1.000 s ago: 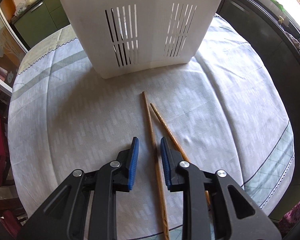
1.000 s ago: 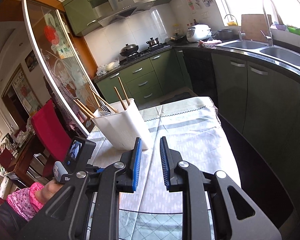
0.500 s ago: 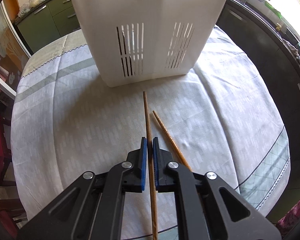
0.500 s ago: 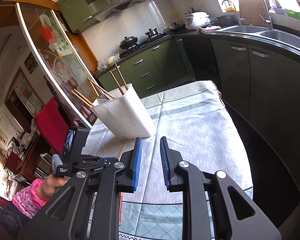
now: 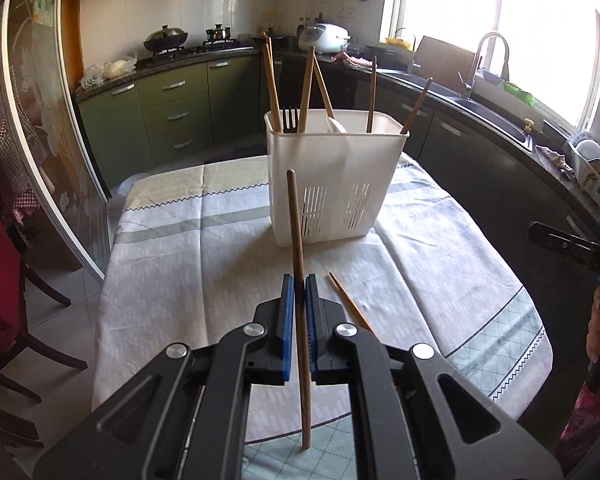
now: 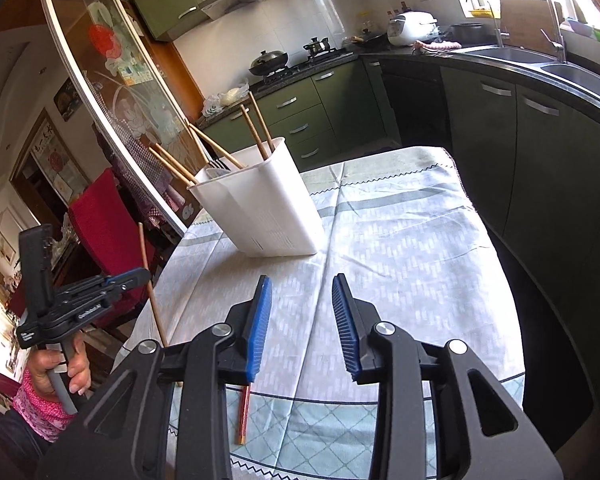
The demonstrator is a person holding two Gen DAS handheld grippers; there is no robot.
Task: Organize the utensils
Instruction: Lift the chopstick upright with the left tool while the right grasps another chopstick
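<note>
**Left tool grips one chopstick above the worktop**

The chopstick (image 5: 296, 240) is clamped between the blue pads (image 5: 286, 320) of the left tool (image 5: 297, 292), which is clenched on it partway along its length. It stands close to upright, its upper end rising in front of the holder (image 5: 332, 184) and its lower end hanging below the pads, off the cloth (image 5: 180, 248). From the right wrist view the same chopstick (image 6: 150, 280) shows as a thin slanted stick in the left tool (image 6: 130, 276), out past the left edge of the worktop (image 6: 400, 240).

A second chopstick (image 5: 348, 300) lies flat on the cloth just right of the left tool, pointing toward the holder but apart from it. In the right wrist view its near end (image 6: 244, 412) shows below the right tool's left pad.

The holder is a white slotted tub standing near the far middle of the worktop. Several chopsticks (image 5: 272, 80) lean in it, with a fork (image 5: 289, 118) and a pale spoon (image 5: 336, 124) among them.

The right tool (image 6: 302, 312) is released, its jaws well apart with nothing between them, held over the near part of the worktop and aimed toward the holder.

Behind the worktop run green cabinets (image 6: 300, 108), a stove with pots (image 5: 168, 36), a rice cooker (image 5: 324, 36) and a sink (image 6: 512, 54) under a bright window. A red chair (image 6: 108, 220) stands at the left.
</note>
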